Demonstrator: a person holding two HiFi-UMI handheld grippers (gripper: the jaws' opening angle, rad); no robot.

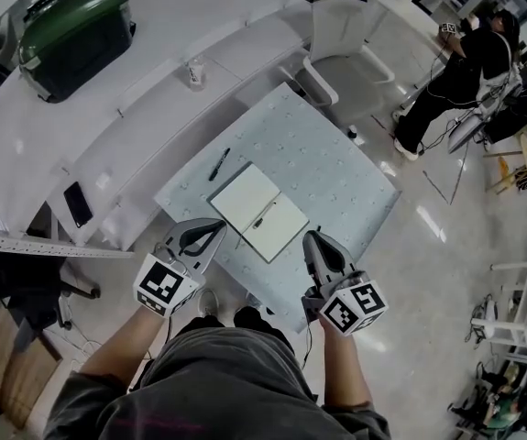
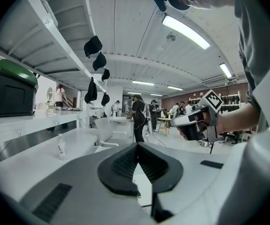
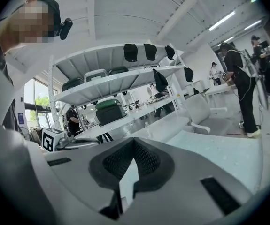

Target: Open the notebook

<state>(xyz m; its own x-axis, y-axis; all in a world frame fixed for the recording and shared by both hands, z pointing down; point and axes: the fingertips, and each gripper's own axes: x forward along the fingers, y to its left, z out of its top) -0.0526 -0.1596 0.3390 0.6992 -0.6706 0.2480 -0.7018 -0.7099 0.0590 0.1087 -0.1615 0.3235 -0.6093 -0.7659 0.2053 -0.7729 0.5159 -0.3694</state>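
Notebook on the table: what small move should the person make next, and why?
Probably nothing more on the notebook: it already lies open, white pages up, on the table. The left gripper and the right gripper both hang empty near the table's near edge, jaws together. I would simply draw them back and stop.

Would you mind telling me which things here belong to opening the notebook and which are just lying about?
Job in hand: notebook, left gripper, right gripper.
Lying about: pen, phone, small bottle, green case, chair.
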